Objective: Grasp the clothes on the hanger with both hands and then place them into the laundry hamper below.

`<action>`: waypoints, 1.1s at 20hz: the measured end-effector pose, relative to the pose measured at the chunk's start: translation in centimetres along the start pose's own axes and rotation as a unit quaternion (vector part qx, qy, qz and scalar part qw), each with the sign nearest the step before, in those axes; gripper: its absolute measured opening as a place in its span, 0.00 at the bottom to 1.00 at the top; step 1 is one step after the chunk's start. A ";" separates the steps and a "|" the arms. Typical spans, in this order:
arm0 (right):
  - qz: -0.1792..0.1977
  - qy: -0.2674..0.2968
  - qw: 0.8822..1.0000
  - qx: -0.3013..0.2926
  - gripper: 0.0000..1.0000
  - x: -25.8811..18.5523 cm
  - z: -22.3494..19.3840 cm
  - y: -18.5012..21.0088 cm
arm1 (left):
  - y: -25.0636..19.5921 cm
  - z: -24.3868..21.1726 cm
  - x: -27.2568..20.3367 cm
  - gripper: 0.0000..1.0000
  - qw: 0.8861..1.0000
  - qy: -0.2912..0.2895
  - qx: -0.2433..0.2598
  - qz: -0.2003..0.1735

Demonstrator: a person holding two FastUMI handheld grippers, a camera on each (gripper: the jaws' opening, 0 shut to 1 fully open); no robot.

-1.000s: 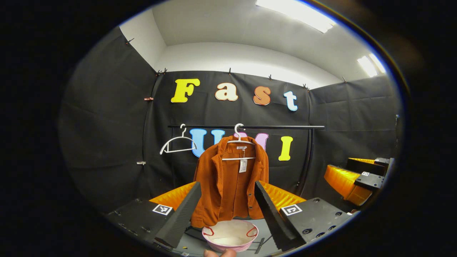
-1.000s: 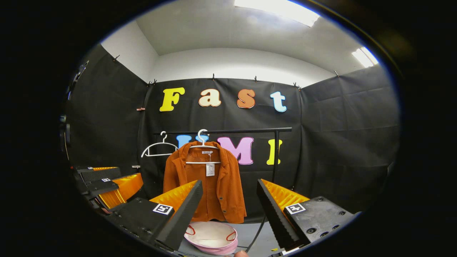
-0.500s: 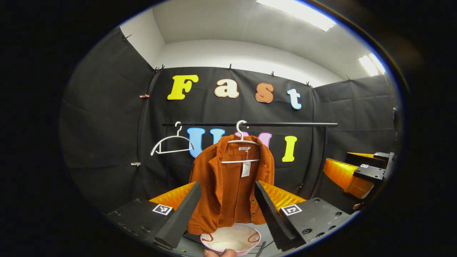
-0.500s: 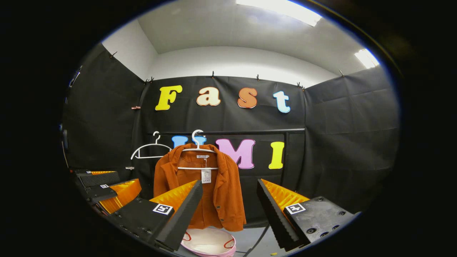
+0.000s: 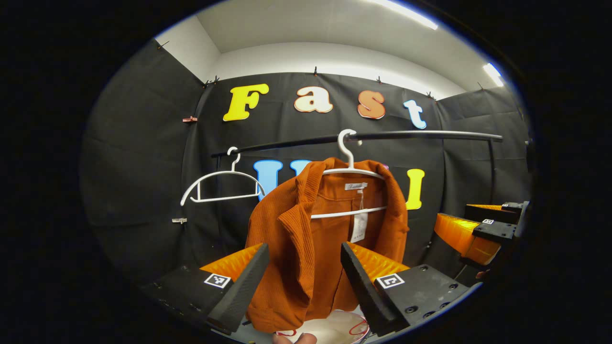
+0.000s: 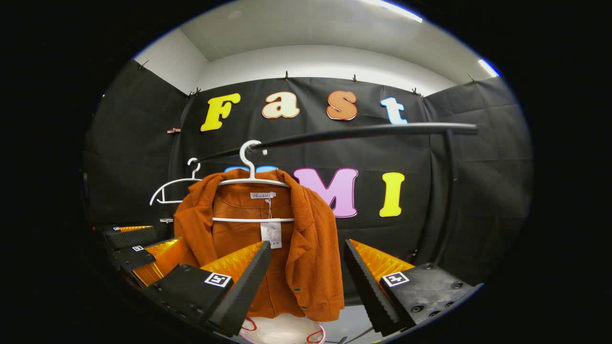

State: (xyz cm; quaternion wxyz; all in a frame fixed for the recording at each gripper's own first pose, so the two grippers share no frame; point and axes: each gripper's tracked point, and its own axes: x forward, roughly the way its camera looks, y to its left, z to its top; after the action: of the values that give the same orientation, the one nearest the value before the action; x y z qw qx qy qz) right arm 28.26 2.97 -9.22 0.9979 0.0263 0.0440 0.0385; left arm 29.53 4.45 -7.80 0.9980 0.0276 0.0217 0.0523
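Observation:
An orange ribbed jacket [image 5: 291, 248] [image 6: 311, 253] hangs on a white hanger [image 5: 351, 167] [image 6: 251, 179] from a black rail [image 5: 406, 135] [image 6: 363, 131]. Under it sits a pink-rimmed white hamper [image 5: 334, 329] [image 6: 282, 332], partly hidden by the jacket's hem. In the left gripper view my left gripper [image 5: 303, 282] is open, its fingers framing the jacket's left front panel without touching it. In the right gripper view my right gripper [image 6: 306, 282] is open, the jacket's right edge showing between its fingers, apart from both. The right gripper [image 5: 478, 231] also shows far right in the left gripper view, the left gripper [image 6: 143, 248] far left in the right gripper view.
A bare white hanger [image 5: 215, 188] [image 6: 169, 188] hangs on the rail left of the jacket. The rail's black upright post [image 6: 442, 205] stands at the right. Black cloth walls close the booth behind and on both sides. A fingertip [image 5: 294, 338] shows at the bottom edge.
Both grippers have moved forward and up toward the jacket, which looms much larger now. The hamper has slid to the bottom edge of both views. Both stay open.

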 end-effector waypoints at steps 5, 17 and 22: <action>0.031 0.018 0.999 0.018 0.99 7.7 -4.2 0.7 | 0.2 -2.3 5.7 0.95 1.000 0.018 -0.002 0.007; 0.109 0.077 0.990 0.037 0.16 15.6 -7.7 2.9 | 1.7 -2.4 10.9 0.22 0.999 0.028 0.004 0.031; 0.184 0.170 0.960 0.128 0.07 14.6 -8.7 4.2 | 0.4 -4.2 10.8 0.06 0.994 0.100 -0.012 -0.037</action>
State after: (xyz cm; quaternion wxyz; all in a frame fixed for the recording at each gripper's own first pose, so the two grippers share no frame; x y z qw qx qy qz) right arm 41.70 8.75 -18.92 0.9397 0.1541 0.2122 0.2195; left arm 40.06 6.20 -12.38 0.9924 0.0099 0.1213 0.0183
